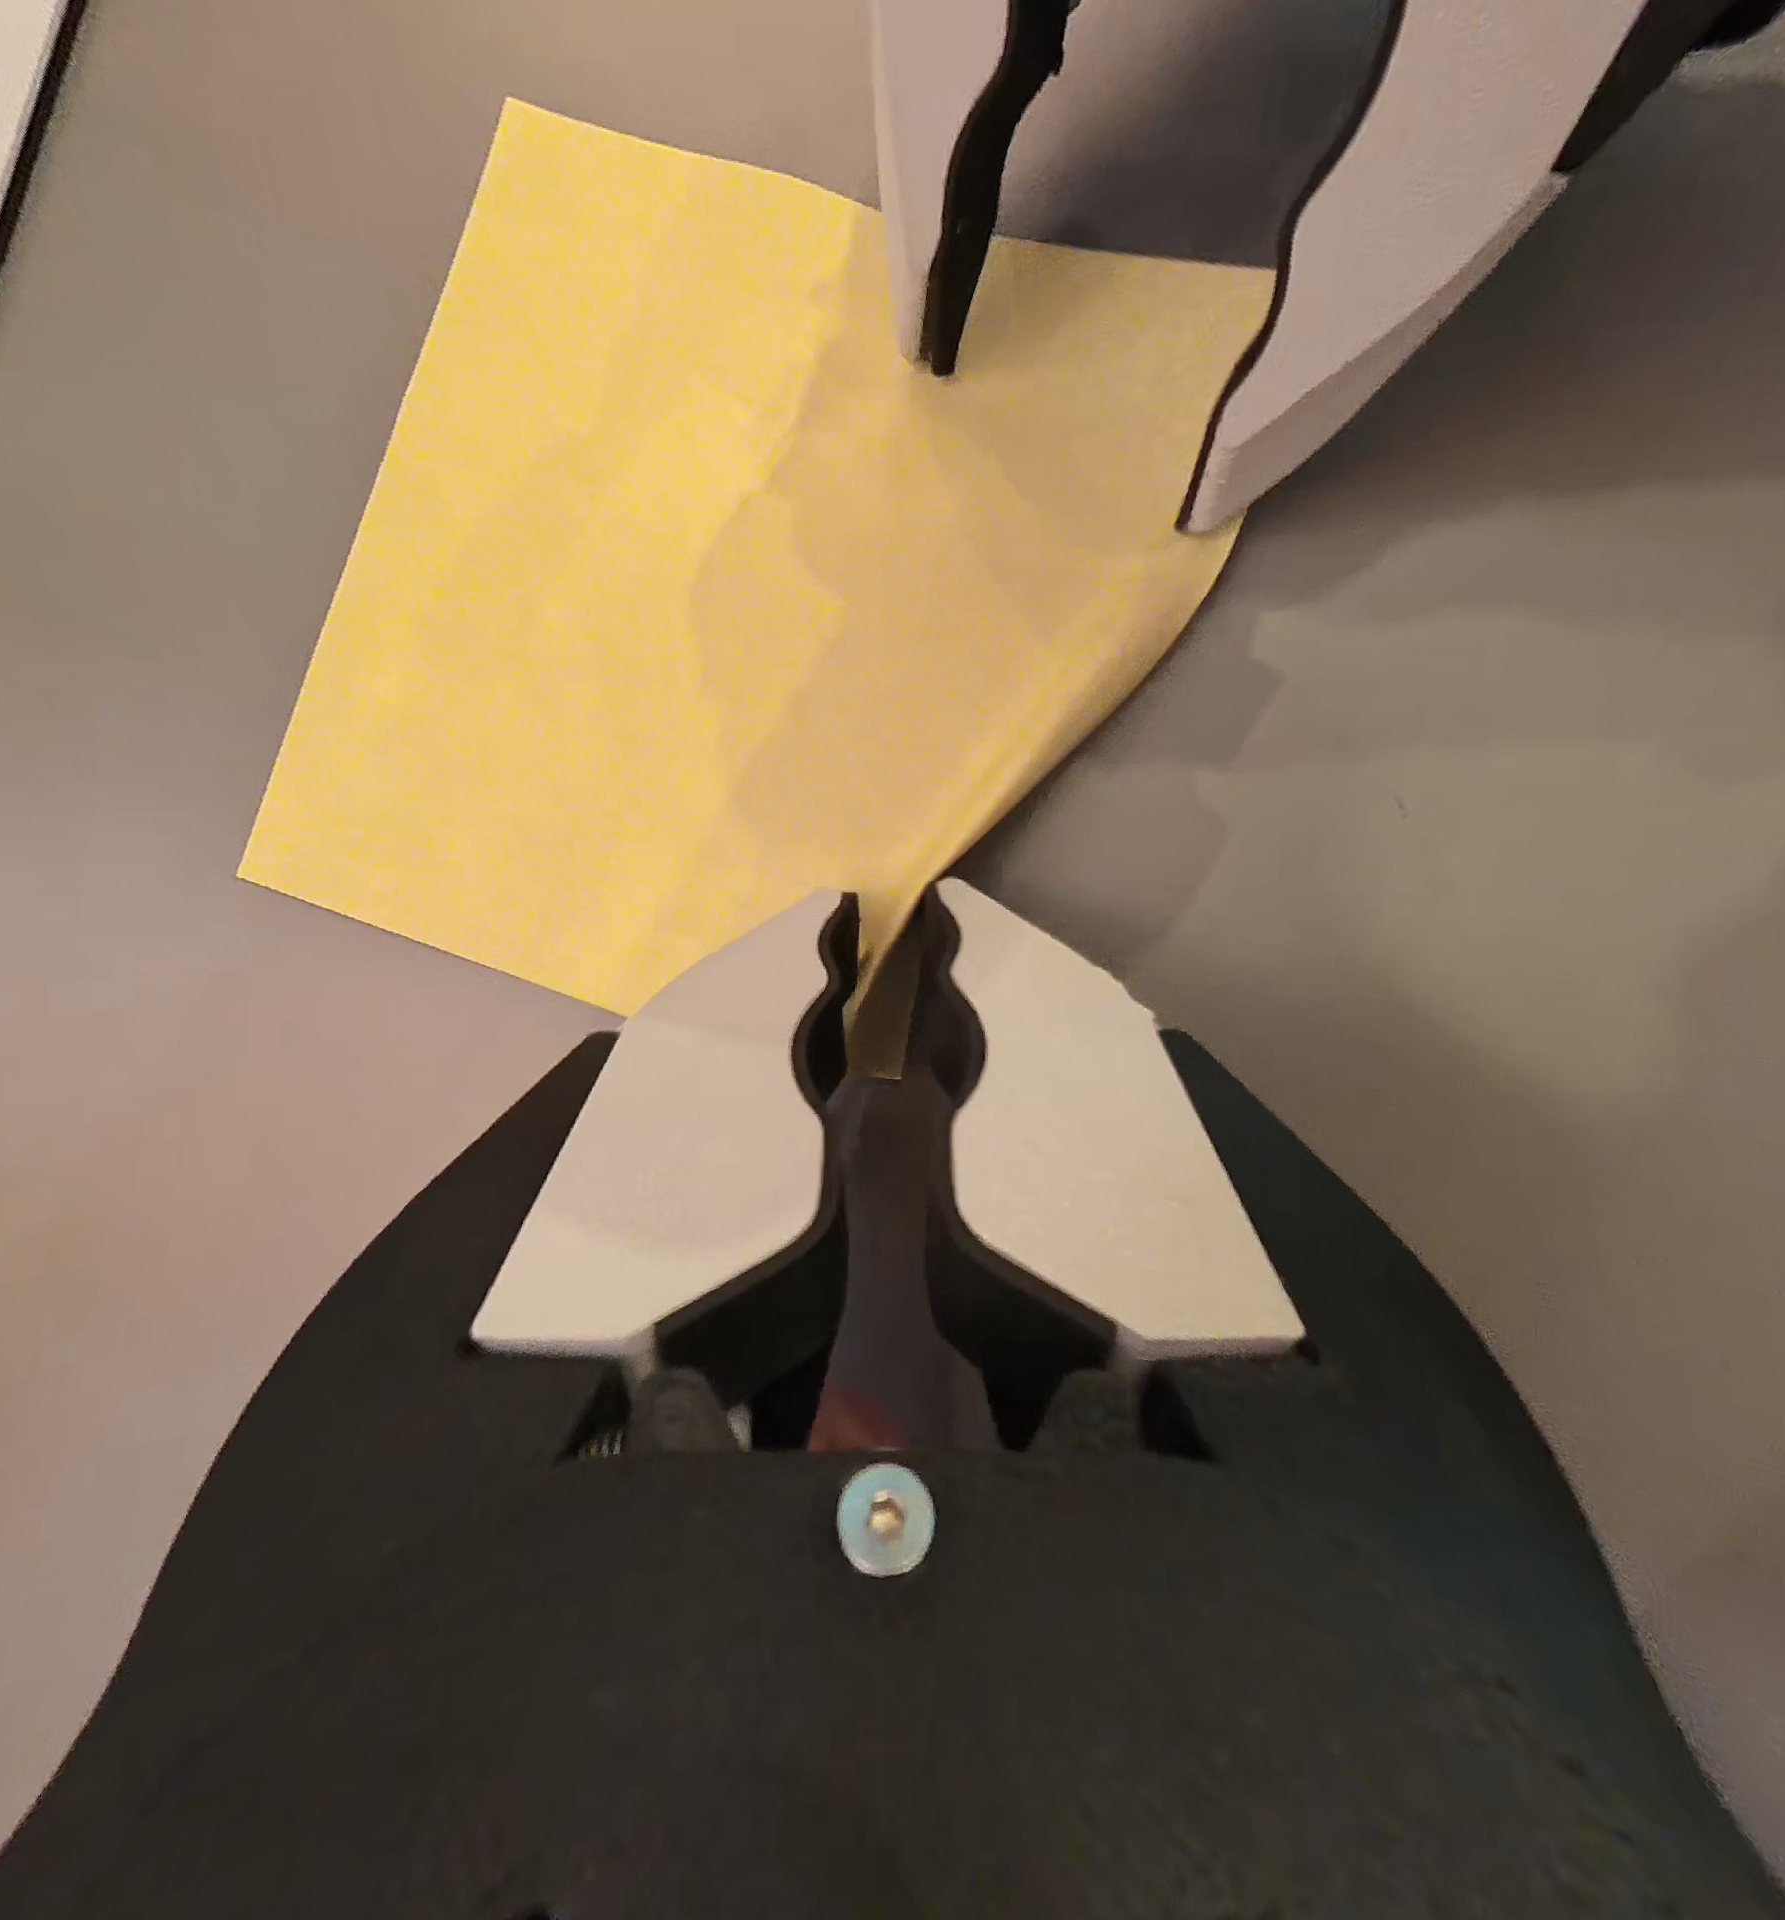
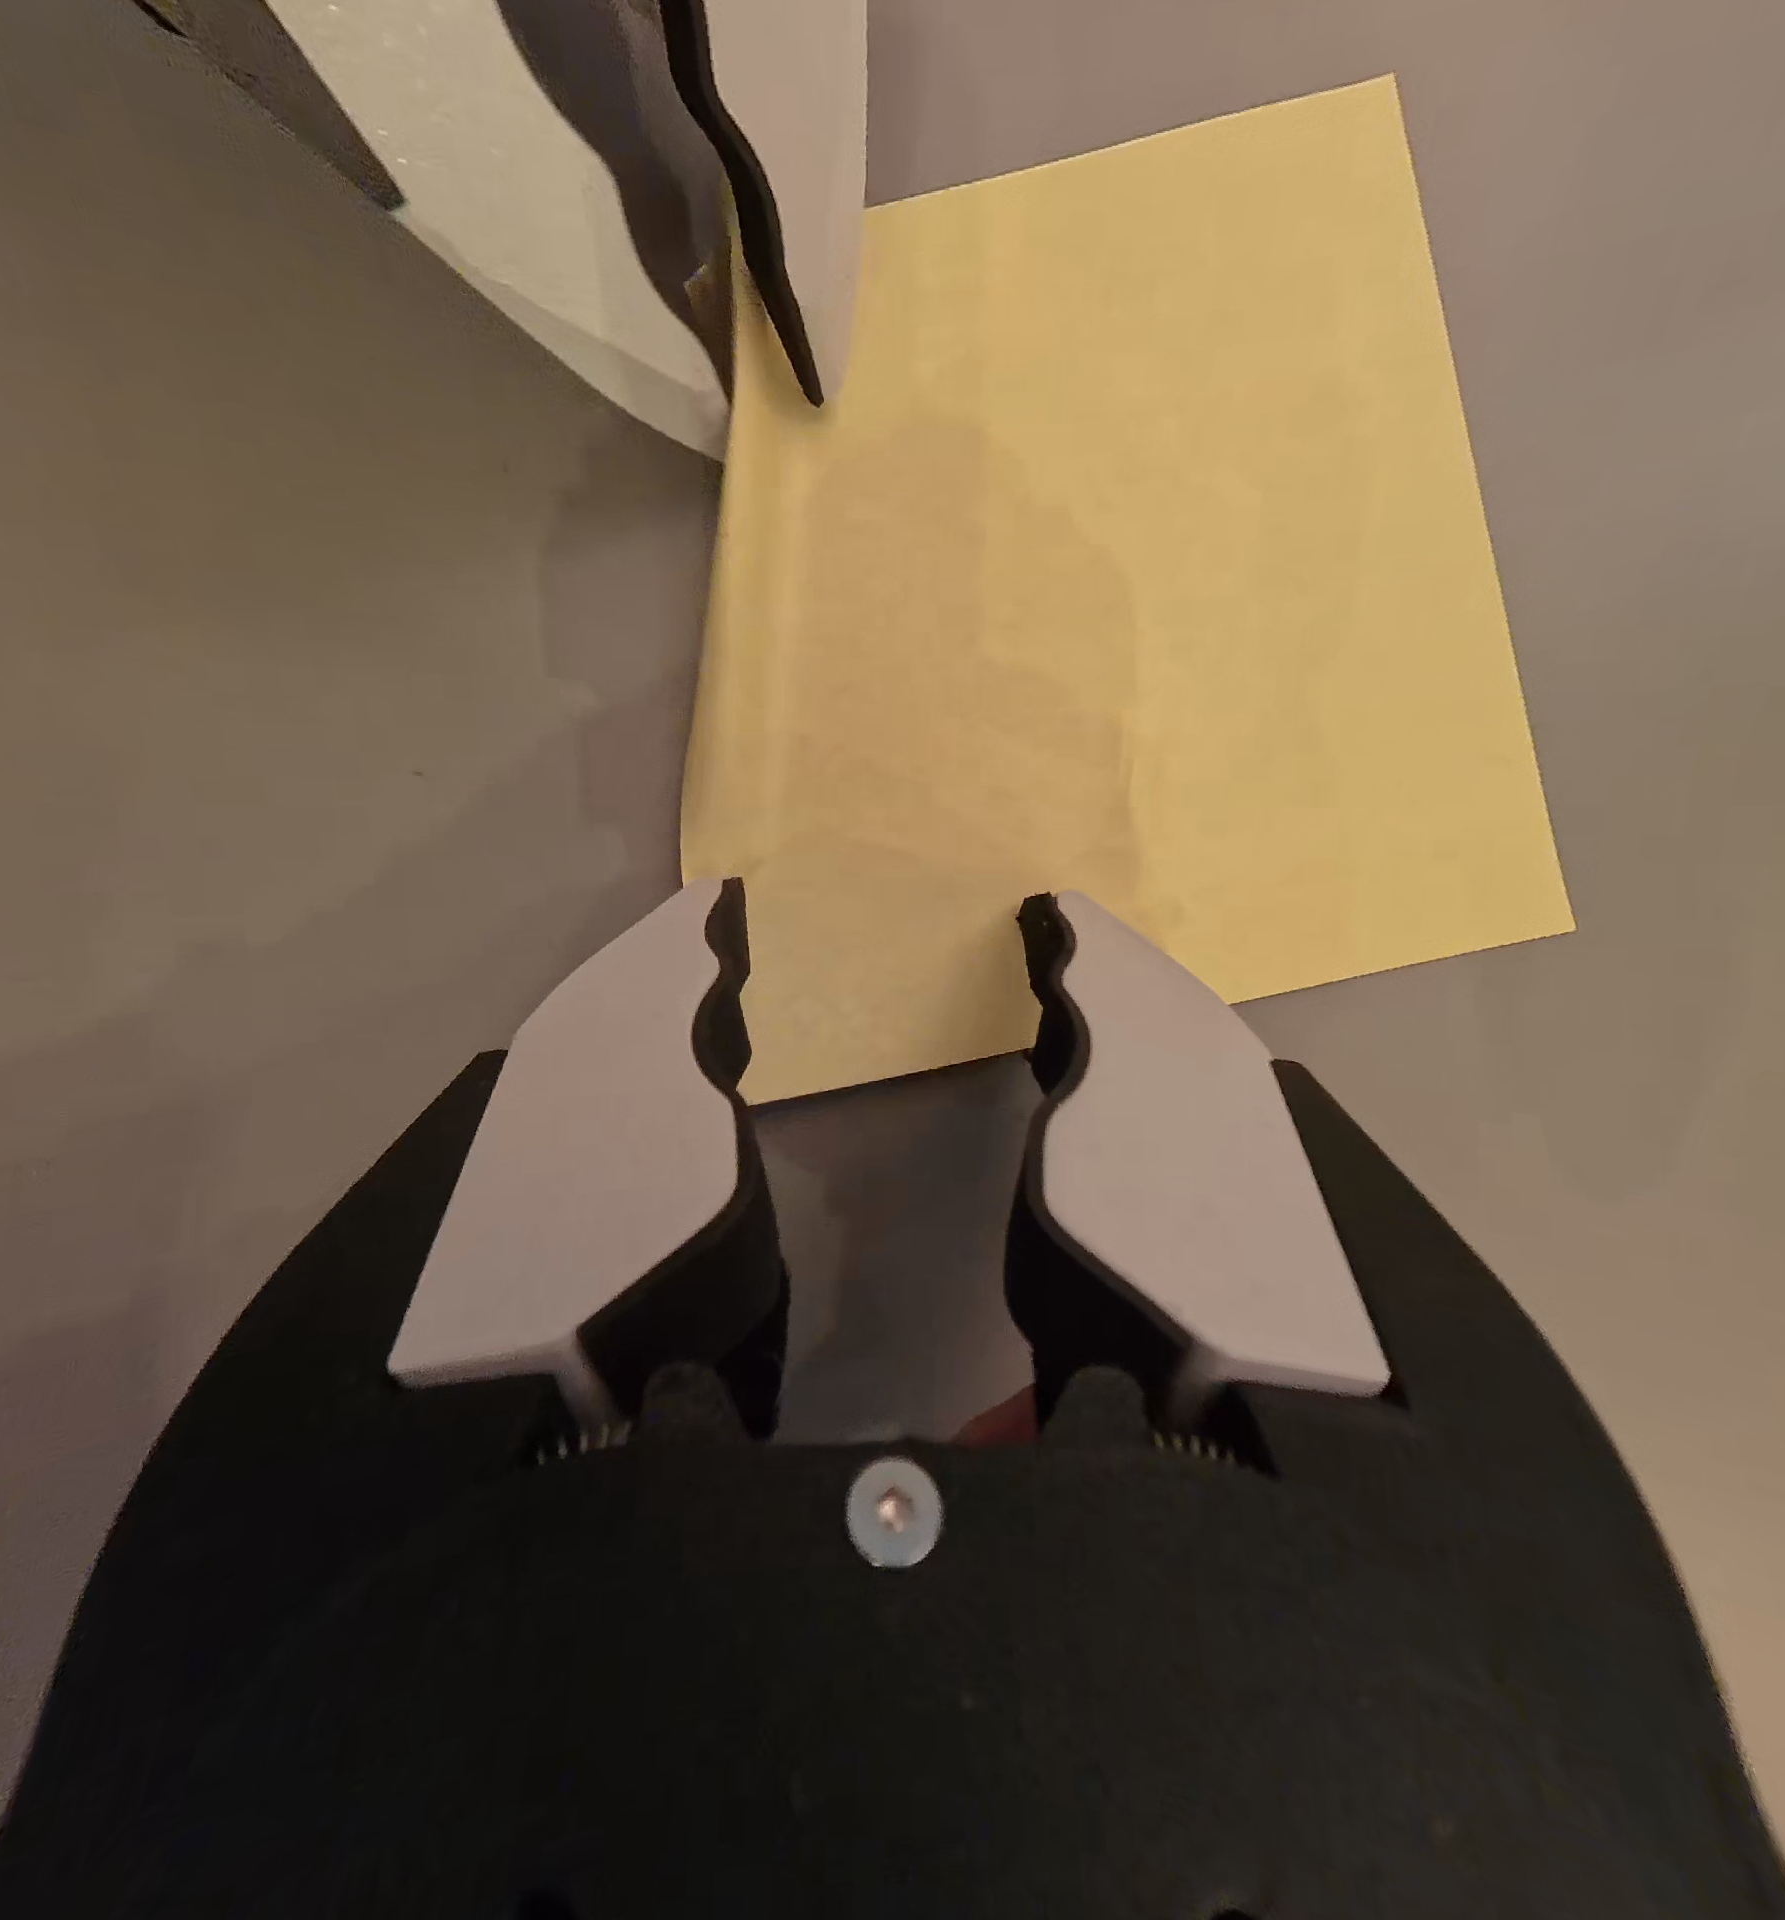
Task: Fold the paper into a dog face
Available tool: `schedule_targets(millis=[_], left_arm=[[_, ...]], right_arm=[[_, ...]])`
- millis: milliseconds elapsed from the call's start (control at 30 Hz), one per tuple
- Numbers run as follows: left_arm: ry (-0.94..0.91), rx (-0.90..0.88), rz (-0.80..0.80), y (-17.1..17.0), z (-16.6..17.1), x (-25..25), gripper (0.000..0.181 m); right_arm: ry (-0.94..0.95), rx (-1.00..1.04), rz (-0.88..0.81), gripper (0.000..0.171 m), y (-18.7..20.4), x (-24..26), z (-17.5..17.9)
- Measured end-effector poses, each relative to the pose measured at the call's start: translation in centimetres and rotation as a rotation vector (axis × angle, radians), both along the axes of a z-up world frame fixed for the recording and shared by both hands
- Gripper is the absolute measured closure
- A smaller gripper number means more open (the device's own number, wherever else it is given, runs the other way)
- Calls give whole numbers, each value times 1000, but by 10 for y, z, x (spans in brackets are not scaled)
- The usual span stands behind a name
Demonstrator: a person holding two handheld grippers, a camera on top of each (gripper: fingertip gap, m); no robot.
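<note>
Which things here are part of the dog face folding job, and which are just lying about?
Job:
- square yellow paper sheet, one corner lifted
- left gripper, pinching that corner
- right gripper, open over the sheet

Lying about:
- nothing visible on the grey tabletop

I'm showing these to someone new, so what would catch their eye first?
The pale yellow square sheet of paper on the grey tabletop. The left white-fingered gripper pinches its near corner and lifts that edge. The right white-fingered gripper stands open over the opposite end.

Pale yellow paper (image 1: 597,582); plain grey table (image 1: 1490,935); grey-and-black left claw (image 1: 893,914).
</note>
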State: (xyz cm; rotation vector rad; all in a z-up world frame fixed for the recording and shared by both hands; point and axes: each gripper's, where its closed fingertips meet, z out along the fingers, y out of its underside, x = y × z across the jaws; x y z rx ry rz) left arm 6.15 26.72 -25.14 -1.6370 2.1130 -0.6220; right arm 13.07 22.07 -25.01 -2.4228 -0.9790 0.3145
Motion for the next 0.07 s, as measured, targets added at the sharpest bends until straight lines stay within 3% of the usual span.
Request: schedule_targets(millis=[33, 67], left_arm=[[-2, -3, 5, 0, 0, 1, 173], [-2, -3, 4, 1, 0, 2, 175]], right_arm=[[-4, 4, 4, 119, 0, 0, 0], [-6, 7, 8, 119, 0, 0, 0]])
